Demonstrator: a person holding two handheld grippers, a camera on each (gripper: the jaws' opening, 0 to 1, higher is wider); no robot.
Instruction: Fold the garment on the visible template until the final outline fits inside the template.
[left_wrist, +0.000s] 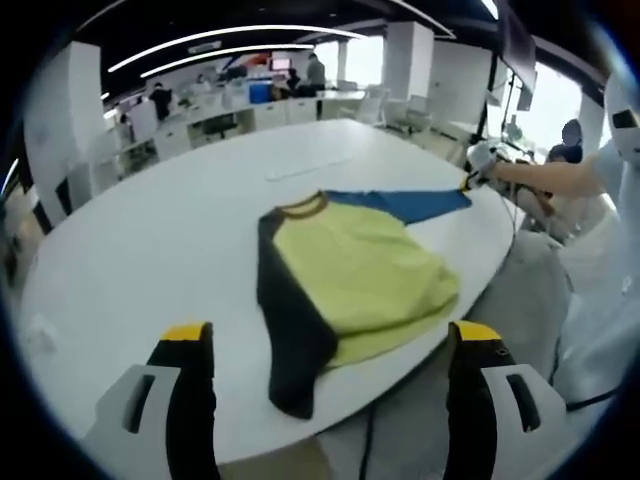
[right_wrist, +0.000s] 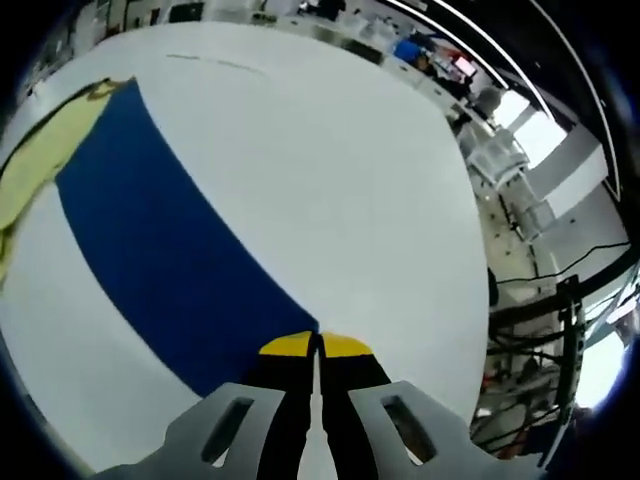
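Left gripper view: my left gripper (left_wrist: 330, 345) hung released, jaws spread, short of the garment (left_wrist: 350, 275) lying on the white table (left_wrist: 150, 250).

Right gripper view: my right gripper (right_wrist: 316, 345) was clenched on the blue sleeve (right_wrist: 160, 240) end, stretching it out flat for folding.

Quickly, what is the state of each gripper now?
Left gripper: open, holding nothing.
Right gripper: closed on the end of the blue sleeve.
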